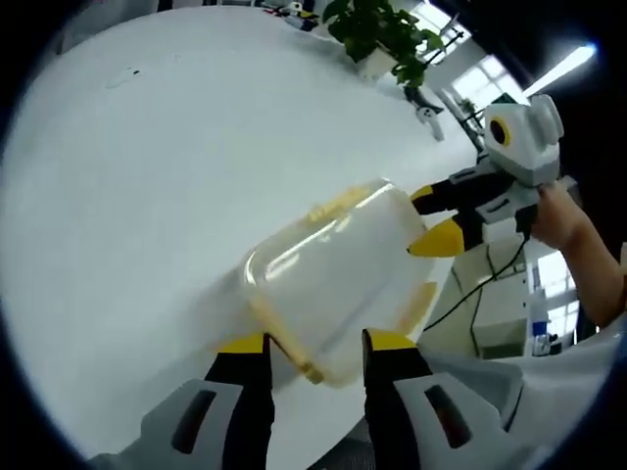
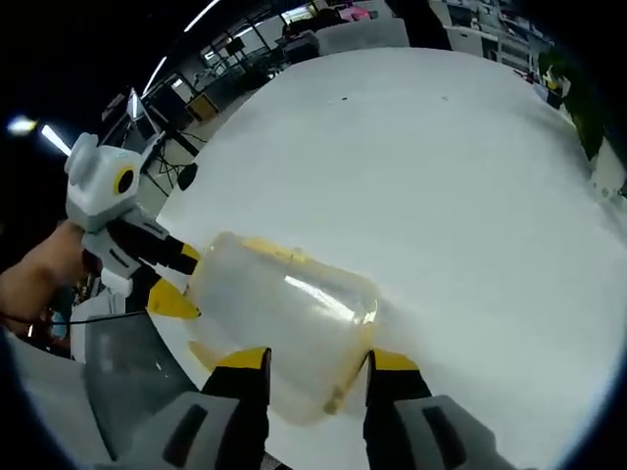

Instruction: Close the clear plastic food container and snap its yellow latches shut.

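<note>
- The clear plastic food container (image 1: pixel 338 279) is lying near the edge of the white table (image 1: pixel 147 196), its lid on top, at about 6 o'clock in the left gripper view.
- The left gripper (image 1: pixel 313 345) is reaching at the container's near end from 6 o'clock, jaws spread apart, yellow tips flanking a yellow latch (image 1: pixel 294 354) without pinching it.
- The right gripper (image 1: pixel 423 217) is coming in from 3 o'clock, its yellow tips parted and touching the container's far end; a hand (image 1: pixel 560 215) is holding it.
- In the right gripper view, the container (image 2: pixel 284 313) is sitting at 6 o'clock between the released jaws of the right gripper (image 2: pixel 318 360).
- The left gripper (image 2: pixel 178 279) is showing at 9 o'clock, touching the opposite end.
- A potted plant (image 1: pixel 382 34) is standing at 1 o'clock on the table.
</note>
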Motion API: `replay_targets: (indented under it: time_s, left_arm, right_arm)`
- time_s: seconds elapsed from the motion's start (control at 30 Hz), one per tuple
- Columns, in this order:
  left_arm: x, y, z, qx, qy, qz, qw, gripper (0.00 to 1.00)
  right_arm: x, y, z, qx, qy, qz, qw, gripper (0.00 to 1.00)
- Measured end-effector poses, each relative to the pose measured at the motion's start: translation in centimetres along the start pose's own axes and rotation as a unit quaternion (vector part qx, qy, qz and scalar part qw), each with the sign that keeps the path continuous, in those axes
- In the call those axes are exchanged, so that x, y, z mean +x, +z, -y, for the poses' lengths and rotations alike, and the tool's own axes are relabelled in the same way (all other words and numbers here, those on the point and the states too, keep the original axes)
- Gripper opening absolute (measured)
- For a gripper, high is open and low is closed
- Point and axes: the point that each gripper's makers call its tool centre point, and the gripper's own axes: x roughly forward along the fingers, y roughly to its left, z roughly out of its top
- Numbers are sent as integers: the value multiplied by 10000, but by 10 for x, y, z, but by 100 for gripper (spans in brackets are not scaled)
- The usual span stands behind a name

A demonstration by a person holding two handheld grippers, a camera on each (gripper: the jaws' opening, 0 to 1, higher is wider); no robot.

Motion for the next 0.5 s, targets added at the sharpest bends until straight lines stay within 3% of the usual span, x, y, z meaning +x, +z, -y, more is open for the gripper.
replay_targets:
  time_s: [0.5]
  left_arm:
    - [-2, -1, 1, -96, 4, 155, 9998, 34]
  right_arm:
    - [-3, 2, -2, -231, -79, 35, 9997, 37]
